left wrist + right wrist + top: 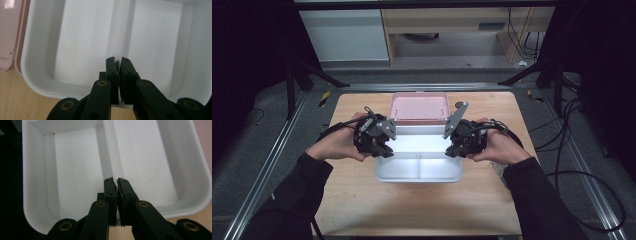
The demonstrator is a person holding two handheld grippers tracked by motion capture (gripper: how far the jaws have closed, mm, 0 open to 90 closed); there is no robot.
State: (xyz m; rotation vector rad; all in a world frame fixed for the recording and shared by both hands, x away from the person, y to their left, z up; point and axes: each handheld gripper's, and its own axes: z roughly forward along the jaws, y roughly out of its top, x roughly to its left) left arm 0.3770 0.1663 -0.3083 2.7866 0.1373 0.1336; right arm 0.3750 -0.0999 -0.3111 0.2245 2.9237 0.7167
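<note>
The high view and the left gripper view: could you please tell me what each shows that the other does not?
High view alone: both hands, the right gripper, the whole table and the floor around it. Left gripper view alone: the left gripper with its fingers shut on nothing, close above the divider. Both: the white container with empty compartments, and the pink lid beside it.

Your left gripper [373,136] hangs over the left edge of the white box [419,170], its jaws pressed together with nothing between them. Your right gripper [466,138] mirrors it over the box's right edge, jaws likewise closed and empty. Both forearms reach in from the near side of the box, hands wrapped around the gripper bodies.
</note>
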